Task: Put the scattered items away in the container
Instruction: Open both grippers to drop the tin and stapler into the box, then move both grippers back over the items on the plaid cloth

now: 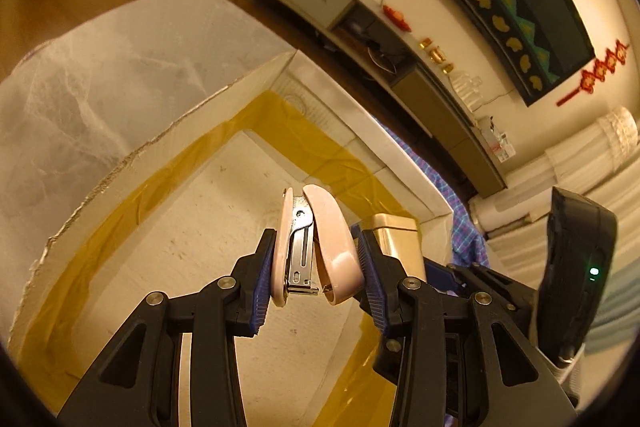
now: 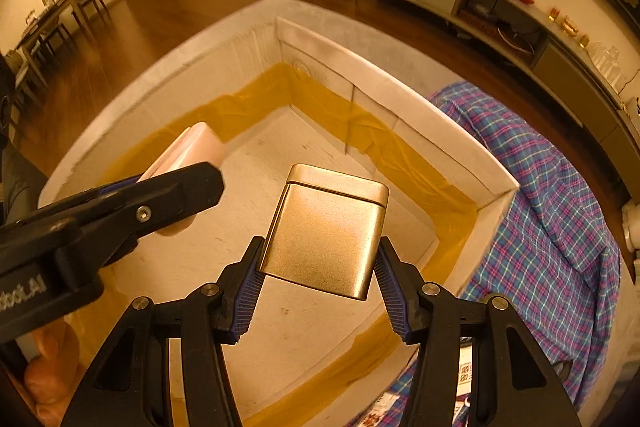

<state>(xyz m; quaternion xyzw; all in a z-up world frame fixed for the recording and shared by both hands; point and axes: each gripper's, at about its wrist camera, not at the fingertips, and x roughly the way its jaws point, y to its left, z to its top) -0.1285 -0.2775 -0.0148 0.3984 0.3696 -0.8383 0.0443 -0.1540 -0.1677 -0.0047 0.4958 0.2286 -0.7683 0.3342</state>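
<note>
Stapler [image 1: 316,247], pink, clamped upright in left gripper [image 1: 318,267], jaws closed on its sides, hanging over the white box [image 1: 132,155] interior. Right gripper [image 2: 320,279] has its jaws closed on a gold tin [image 2: 328,231], also above the box floor. Yellow tape lines the box's inner seams. Plaid cloth [image 2: 540,187] lies just beside the box.

The left gripper [image 1: 318,263] was clamped on a pink plastic stapler [image 1: 316,247]; just right of it, the right gripper [image 2: 320,267] pinched a gold metal tin [image 2: 326,231].
</note>
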